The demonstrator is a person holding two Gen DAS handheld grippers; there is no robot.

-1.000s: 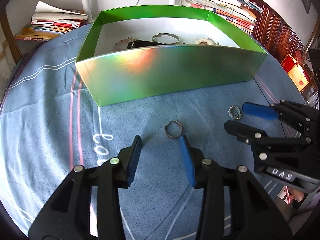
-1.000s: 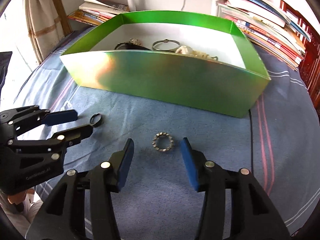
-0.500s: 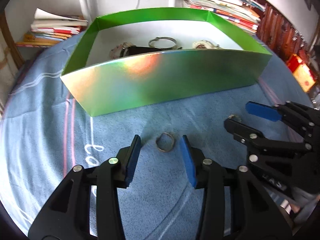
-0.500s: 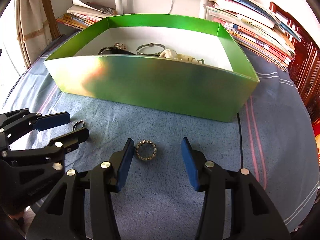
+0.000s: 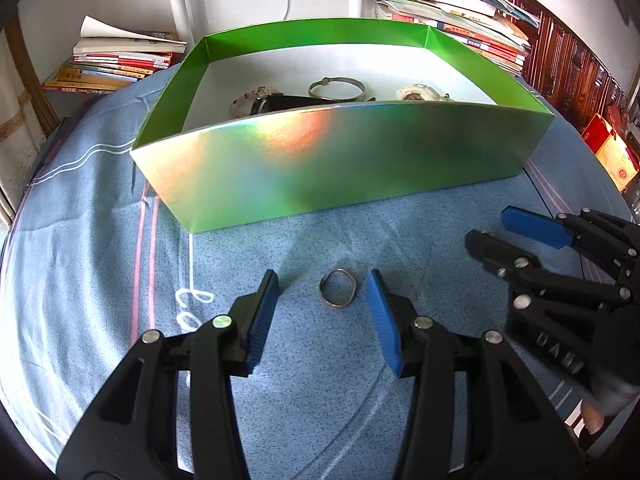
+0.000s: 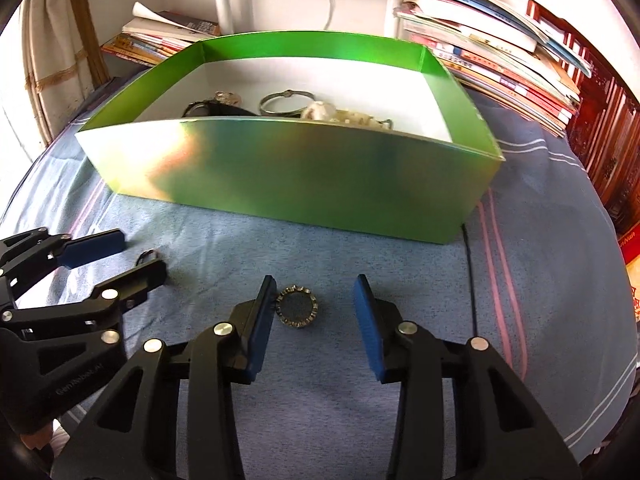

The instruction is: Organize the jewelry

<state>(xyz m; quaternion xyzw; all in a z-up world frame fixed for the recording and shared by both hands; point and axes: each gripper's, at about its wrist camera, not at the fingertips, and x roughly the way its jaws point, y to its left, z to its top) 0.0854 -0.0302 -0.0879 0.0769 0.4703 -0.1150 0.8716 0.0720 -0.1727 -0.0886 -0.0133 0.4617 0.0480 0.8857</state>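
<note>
A thin bent metal ring point(image 5: 337, 289) lies on the blue cloth between the open jaws of my left gripper point(image 5: 325, 284). A studded ring point(image 6: 296, 306) lies between the open jaws of my right gripper point(image 6: 316, 288), close to its left finger. Both grippers are low over the cloth and touch nothing. A shiny green box point(image 5: 344, 160) stands just beyond them; it holds a bangle point(image 5: 337, 89), a black watch point(image 5: 276, 102) and a pale beaded piece point(image 5: 418, 93). The right gripper point(image 5: 490, 226) shows in the left wrist view, and the left gripper point(image 6: 138, 252) shows in the right wrist view.
The blue striped cloth point(image 5: 80, 240) covers the surface. Stacks of books point(image 5: 116, 60) stand at the back left and more books point(image 6: 500, 56) at the back right. A white lamp post point(image 5: 178, 0) rises behind the box. A dark cable point(image 6: 468, 272) runs over the cloth at the right.
Both grippers have moved forward and lower over their rings, so each ring now lies further in between the open jaws. The studded ring is now hidden behind the right gripper in the left wrist view.
</note>
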